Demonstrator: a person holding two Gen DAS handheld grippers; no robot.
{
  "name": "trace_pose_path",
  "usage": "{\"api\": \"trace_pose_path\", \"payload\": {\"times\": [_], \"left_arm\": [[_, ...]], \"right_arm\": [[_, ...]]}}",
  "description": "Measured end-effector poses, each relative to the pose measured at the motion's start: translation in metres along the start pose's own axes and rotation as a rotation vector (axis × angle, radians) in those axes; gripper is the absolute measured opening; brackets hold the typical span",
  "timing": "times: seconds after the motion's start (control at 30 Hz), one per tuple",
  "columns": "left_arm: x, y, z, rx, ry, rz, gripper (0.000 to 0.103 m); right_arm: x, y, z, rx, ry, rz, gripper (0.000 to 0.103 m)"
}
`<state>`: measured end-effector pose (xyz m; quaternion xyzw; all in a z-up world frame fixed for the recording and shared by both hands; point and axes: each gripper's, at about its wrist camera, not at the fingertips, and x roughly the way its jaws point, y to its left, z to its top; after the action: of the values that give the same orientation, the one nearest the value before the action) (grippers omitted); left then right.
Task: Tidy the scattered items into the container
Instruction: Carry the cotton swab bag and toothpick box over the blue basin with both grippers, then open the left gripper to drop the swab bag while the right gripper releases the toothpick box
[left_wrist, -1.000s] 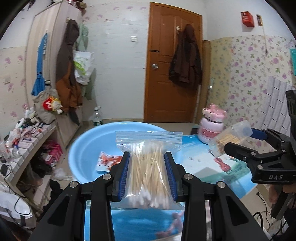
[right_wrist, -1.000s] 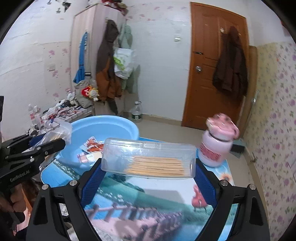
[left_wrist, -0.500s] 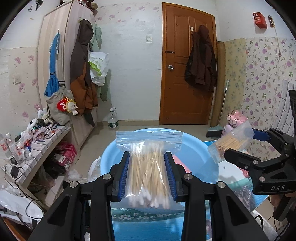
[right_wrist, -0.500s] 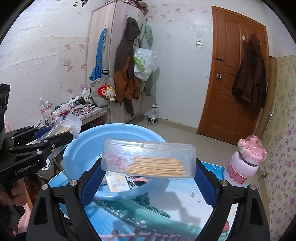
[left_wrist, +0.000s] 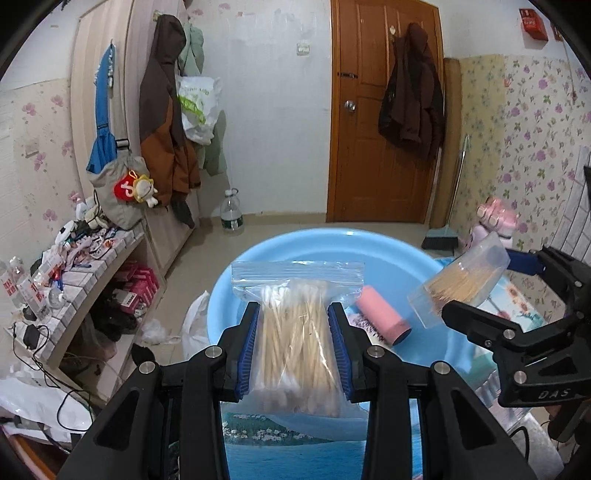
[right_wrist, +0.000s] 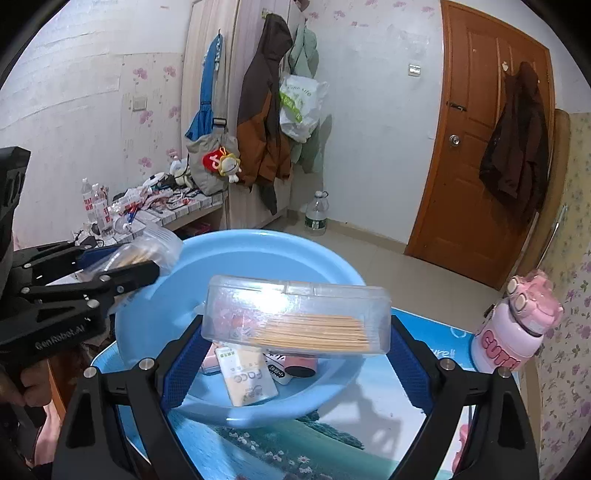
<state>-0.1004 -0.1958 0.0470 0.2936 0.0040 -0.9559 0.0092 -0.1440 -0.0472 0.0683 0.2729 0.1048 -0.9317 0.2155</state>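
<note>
You've got a few bits in the blue basin (right_wrist: 155, 325) already, and your jaws are clamped on the cotton-swab bag (left_wrist: 295, 332) and toothpick box (right_wrist: 295, 321), both undropped.

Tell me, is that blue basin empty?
No. The blue basin already holds a white packet and a pink roll.

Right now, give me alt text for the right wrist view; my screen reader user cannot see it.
The right gripper clamps a clear box of toothpicks sideways above a blue basin holding small packets. At left the left gripper holds a bag of cotton swabs; a pink bottle stands on the table at right.
</note>
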Motion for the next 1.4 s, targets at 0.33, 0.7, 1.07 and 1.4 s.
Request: {"api": "trace_pose_path", "payload": {"times": [0.33,0.7,1.07,1.4], "left_arm": [[0.033,-0.013,-0.008,0.028,0.07,-0.02,0.034],[0.048,-0.009,-0.014,0.018,0.106,-0.016,0.041],[0.039,-0.002,-0.013,0.007,0.076,0.024,0.079],[0.025,0.007,-0.015,-0.044,0.041,0.027,0.084]], "right_arm": [[0.03,0.002,-0.005,-0.003,0.045,0.011,0.093],[0.043,0.005,-0.009,-0.011,0.063,0.021,0.093],[0.049,0.005,-0.013,-0.006,0.079,0.025,0.093],[0.05,0.006,-0.017,-0.013,0.095,0.036,0.093]]}}
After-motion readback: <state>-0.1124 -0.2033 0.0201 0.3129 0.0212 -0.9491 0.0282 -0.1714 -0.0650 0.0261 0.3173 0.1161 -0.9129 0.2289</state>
